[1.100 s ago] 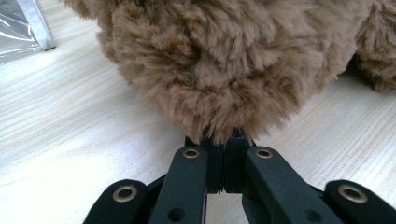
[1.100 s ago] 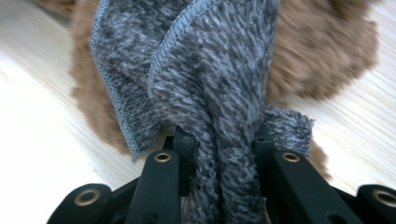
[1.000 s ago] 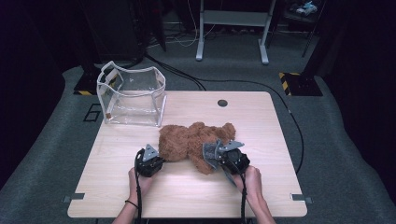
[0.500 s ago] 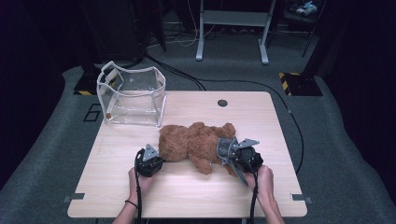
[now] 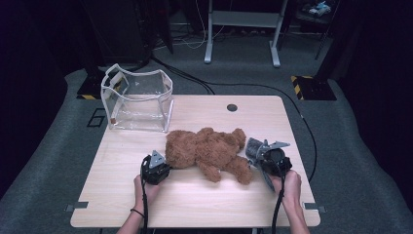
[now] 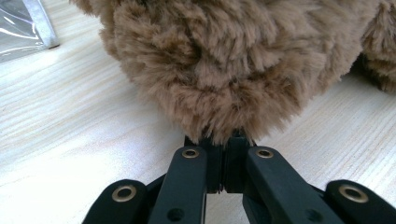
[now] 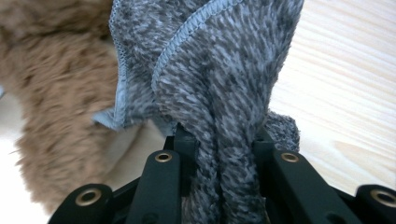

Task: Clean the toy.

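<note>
A brown teddy bear [image 5: 209,151] lies across the middle of the wooden table [image 5: 195,204]. At its left end my left gripper [image 5: 163,164] is shut on a tuft of the fur; in the left gripper view the jaws stand together under the bear [image 6: 233,60], with the left gripper [image 6: 224,140] pinching fur. At the bear's right end my right gripper [image 5: 254,156] is shut on a grey knit cloth [image 5: 253,146]. In the right gripper view the bunched cloth [image 7: 219,70] fills the right gripper [image 7: 219,140], and the bear [image 7: 56,102] lies to its left.
A clear plastic bag [image 5: 139,100] with white trim stands open at the table's back left; its corner [image 6: 23,23] shows in the left gripper view. A dark round hole [image 5: 232,107] sits near the far edge. Cables run over the floor behind the table.
My right gripper has moved to the right with the grey cloth, from over the bear's lower body to beside its legs. The left gripper has stayed put on the fur.
</note>
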Demonstrator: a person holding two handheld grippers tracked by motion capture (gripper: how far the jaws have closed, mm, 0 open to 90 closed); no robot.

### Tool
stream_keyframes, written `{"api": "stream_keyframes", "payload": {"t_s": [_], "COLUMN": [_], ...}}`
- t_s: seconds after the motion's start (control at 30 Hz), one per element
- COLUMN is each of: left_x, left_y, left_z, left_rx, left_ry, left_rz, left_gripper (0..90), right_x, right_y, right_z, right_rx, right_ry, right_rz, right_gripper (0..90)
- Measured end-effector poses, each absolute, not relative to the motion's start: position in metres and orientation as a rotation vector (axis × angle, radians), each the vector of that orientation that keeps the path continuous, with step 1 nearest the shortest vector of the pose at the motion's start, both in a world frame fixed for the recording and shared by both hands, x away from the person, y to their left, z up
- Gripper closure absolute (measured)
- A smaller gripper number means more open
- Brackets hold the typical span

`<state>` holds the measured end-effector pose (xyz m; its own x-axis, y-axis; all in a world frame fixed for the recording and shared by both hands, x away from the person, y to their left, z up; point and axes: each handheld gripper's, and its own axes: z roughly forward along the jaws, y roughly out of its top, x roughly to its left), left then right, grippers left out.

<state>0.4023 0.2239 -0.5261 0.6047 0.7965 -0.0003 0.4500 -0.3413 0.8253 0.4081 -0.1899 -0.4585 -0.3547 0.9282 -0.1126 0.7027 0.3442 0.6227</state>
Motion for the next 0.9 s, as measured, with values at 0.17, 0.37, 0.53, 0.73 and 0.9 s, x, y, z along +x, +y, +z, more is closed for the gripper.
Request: {"api": "stream_keyframes", "payload": {"t_s": [0.17,0.37,0.53,0.73,0.9], "left_x": [0.405,0.409,0.407,0.396,0.386], "left_y": [0.226,0.224,0.225,0.218,0.205], "left_z": [-0.526,-0.526,-0.526,-0.517,-0.511], "left_rx": [1.991,1.991,1.980,1.991,2.002], "left_ry": [0.996,1.007,1.046,1.086,1.076], "left_rz": [0.517,0.529,0.513,0.439,0.385], "left_gripper": [87.7,86.8,63.2,40.0,26.3], "right_x": [0.418,0.431,0.437,0.437,0.435], "right_y": [-0.200,-0.206,-0.209,-0.209,-0.208], "right_z": [-0.452,-0.446,-0.440,-0.438,-0.435], "right_rx": [1.446,1.461,1.451,1.445,1.457], "right_ry": [2.133,2.111,2.109,2.108,2.099], "right_rz": [0.670,0.665,0.671,0.682,0.684], "right_gripper": [72.8,72.8,72.7,72.7,72.6]}}
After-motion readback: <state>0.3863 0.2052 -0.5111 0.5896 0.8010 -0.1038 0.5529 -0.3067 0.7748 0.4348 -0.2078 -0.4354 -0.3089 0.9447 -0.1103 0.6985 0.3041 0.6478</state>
